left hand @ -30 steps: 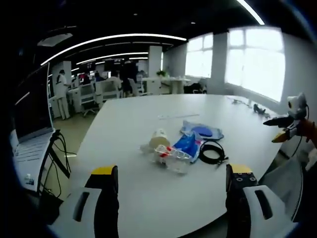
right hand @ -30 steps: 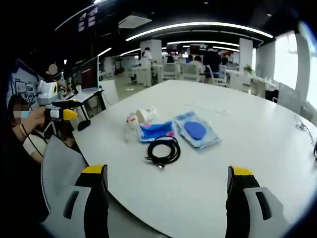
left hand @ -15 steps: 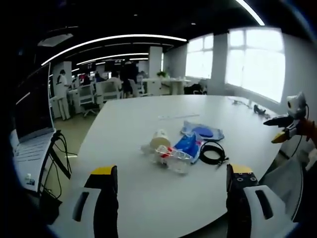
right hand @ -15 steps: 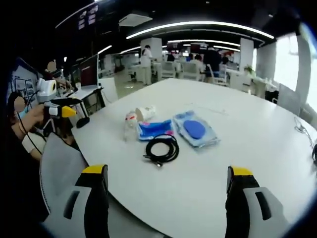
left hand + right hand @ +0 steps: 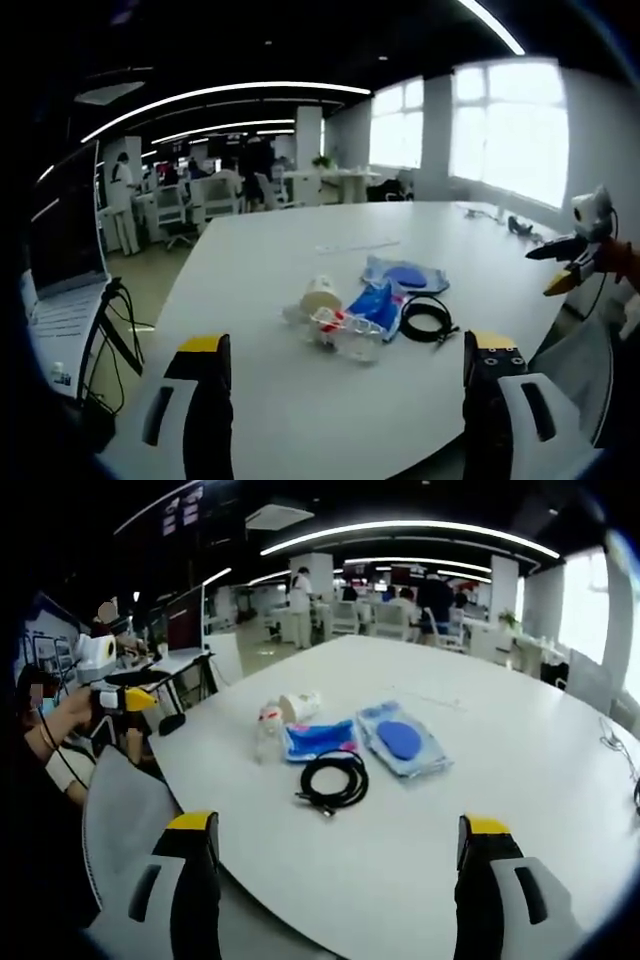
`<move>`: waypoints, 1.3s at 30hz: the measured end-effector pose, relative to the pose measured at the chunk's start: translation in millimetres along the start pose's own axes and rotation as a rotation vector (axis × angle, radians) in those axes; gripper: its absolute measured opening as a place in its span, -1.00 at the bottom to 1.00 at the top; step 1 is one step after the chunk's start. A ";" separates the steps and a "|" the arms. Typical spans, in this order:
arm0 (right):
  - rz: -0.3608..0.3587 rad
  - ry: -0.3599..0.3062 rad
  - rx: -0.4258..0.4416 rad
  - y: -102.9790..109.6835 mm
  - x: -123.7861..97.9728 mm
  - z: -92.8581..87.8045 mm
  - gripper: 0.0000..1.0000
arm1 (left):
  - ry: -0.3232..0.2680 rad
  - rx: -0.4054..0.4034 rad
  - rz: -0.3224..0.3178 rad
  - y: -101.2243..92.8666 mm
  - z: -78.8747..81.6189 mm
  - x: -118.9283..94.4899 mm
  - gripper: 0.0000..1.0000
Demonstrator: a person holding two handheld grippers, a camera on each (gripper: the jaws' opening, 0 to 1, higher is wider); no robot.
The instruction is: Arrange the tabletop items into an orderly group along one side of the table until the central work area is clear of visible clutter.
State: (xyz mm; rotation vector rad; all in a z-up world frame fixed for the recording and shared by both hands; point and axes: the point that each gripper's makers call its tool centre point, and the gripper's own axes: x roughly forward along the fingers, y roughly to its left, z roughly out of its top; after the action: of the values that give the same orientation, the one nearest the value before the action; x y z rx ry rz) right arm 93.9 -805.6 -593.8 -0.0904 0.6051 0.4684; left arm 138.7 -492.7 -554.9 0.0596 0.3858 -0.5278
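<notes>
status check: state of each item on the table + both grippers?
left gripper: open, empty, off the table
right gripper: open, empty
cable: coiled, flat
cup: on its side
bottle: lying down, beside the cup
blue packet: flat
blue pouch: flat
table: items clustered mid-table

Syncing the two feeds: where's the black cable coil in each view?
Left gripper view: cable coil right of centre, at the right end of the clutter, beside the blue packet.
Right gripper view: coil near centre, in front of the same packet, nearest the camera.
Shared landmark: paper cup lying on its side.
</notes>
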 end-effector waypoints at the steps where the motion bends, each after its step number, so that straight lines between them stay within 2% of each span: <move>1: 0.001 0.002 0.002 0.0 0.5 -0.6 0.95 | 0.003 0.004 0.000 -0.2 0.3 0.6 0.93; 8: 0.001 -0.002 0.008 -0.5 2.7 -0.7 0.93 | -0.006 0.002 0.016 4.6 4.3 2.9 0.99; 13: -0.004 0.006 0.008 -1.5 4.5 -4.1 0.92 | 0.008 -0.009 0.015 6.9 1.2 4.8 0.99; 19: -0.021 -0.020 0.012 -1.1 6.9 -0.7 0.84 | 0.032 -0.017 0.032 11.0 -4.7 7.7 0.99; 39: 0.060 0.019 -0.057 21.9 37.5 6.7 0.79 | 0.035 -0.017 0.024 18.8 -6.0 15.5 0.99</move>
State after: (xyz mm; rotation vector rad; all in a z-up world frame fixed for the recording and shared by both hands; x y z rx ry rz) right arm 114.6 -769.7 -608.4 -0.1309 0.6142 0.5431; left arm 158.4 -483.0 -567.1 0.0567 0.4234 -0.4999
